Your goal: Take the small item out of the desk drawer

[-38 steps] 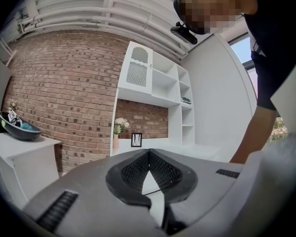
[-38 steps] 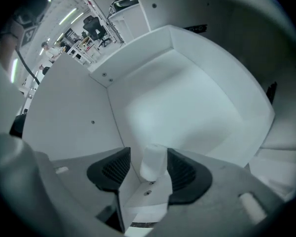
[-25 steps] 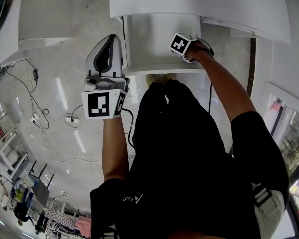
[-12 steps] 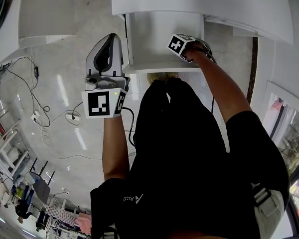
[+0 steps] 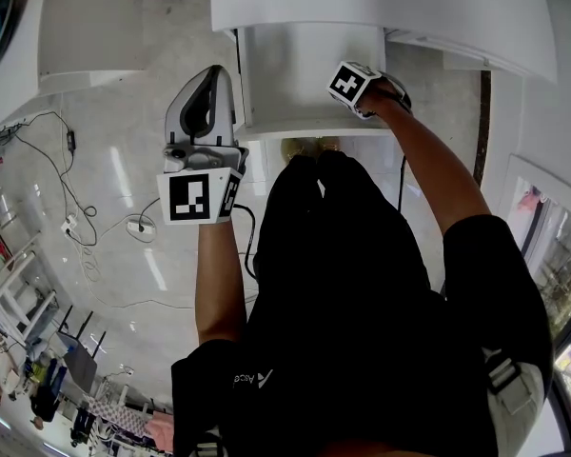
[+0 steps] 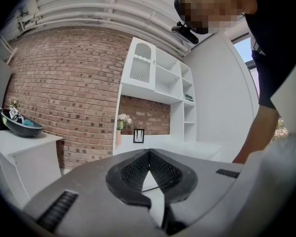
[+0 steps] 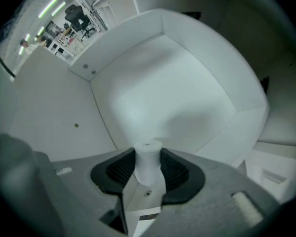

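Note:
The white desk drawer (image 5: 309, 129) stands pulled open in front of the person. My right gripper (image 5: 353, 88) reaches down into it on its right side. In the right gripper view, a small white cylinder (image 7: 148, 171) stands between the closing jaws of the right gripper (image 7: 148, 155), and both black pads touch its sides. Behind it lies the bare white drawer floor (image 7: 163, 83). My left gripper (image 5: 212, 77) hovers outside the drawer's left wall, shut with nothing in it. The left gripper (image 6: 149, 155) points out across the room.
The white desk top (image 5: 381, 8) runs above the drawer. Another white cabinet (image 5: 86, 36) is at the upper left. Cables (image 5: 67, 225) lie on the pale floor to the left. In the left gripper view there are a white shelf unit (image 6: 158, 83) and a bowl (image 6: 20, 126).
The right gripper shifted slightly left inside the drawer and came back to the right. The left gripper has stayed put.

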`<state>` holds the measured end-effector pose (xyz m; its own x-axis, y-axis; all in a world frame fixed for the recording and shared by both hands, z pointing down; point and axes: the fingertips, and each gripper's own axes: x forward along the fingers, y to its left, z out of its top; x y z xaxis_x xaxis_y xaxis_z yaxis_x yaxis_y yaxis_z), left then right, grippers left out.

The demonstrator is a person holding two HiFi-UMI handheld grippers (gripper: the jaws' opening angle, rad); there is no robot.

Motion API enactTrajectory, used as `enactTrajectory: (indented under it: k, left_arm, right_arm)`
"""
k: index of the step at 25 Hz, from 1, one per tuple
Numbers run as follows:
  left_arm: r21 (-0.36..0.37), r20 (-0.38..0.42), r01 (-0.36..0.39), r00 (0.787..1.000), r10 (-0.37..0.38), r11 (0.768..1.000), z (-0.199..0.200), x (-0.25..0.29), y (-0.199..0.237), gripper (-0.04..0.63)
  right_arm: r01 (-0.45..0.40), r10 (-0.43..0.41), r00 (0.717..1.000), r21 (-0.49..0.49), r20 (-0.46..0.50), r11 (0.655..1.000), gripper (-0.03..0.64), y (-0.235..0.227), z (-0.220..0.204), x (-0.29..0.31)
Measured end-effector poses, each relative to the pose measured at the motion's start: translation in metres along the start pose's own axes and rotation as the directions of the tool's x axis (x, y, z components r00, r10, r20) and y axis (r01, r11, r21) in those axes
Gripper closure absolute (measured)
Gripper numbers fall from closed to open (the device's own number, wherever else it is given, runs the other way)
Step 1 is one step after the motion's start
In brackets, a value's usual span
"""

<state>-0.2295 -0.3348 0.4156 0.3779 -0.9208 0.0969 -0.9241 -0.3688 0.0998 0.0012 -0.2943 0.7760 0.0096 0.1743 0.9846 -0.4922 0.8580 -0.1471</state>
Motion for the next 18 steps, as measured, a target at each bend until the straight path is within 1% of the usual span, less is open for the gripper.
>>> enactTrajectory:
  k: [3,5,7,8,10,12,15,18]
  left_arm:
    - [0.005,0.003,0.014,1.000,-0.014,1.000,0.005,0.002,-0.010,0.595]
    - [0.011,0.005,0.028,1.000,-0.028,1.000,0.007,0.005,-0.019,0.595]
    - [0.019,0.007,0.043,0.999,-0.043,0.999,0.009,0.008,-0.029,0.595]
    - [0.022,0.008,0.050,0.999,-0.050,0.999,0.010,0.009,-0.034,0.595]
    - [0.028,0.012,0.063,0.998,-0.063,0.998,0.013,0.009,-0.046,0.595]
    - [0.039,0.010,0.077,0.997,-0.078,0.996,0.018,0.009,-0.057,0.595]
    - [0.055,0.017,0.098,0.995,-0.099,0.994,0.030,0.009,-0.075,0.595]
    - [0.070,0.038,0.115,0.992,-0.118,0.991,0.043,0.006,-0.091,0.595]
  right_arm:
    - [0.019,-0.023,0.994,0.042,0.105,0.999,0.456,-0.005,0.000,-0.037]
    - [0.032,-0.042,0.980,0.051,0.196,0.998,0.457,-0.007,0.003,-0.064]
    - [0.037,-0.051,0.951,0.052,0.306,0.998,0.456,-0.007,0.008,-0.092]
    - [0.033,-0.049,0.928,0.048,0.368,0.998,0.456,-0.005,0.010,-0.105]
    - [0.026,-0.038,0.868,0.031,0.495,0.999,0.456,0.003,0.015,-0.135]
    - [0.033,-0.039,0.792,0.022,0.609,0.999,0.456,0.011,0.017,-0.169]
    - [0.054,-0.059,0.658,0.031,0.751,0.998,0.456,0.023,0.016,-0.222]
    - [0.053,-0.063,0.510,0.042,0.858,0.998,0.456,0.037,0.011,-0.275]
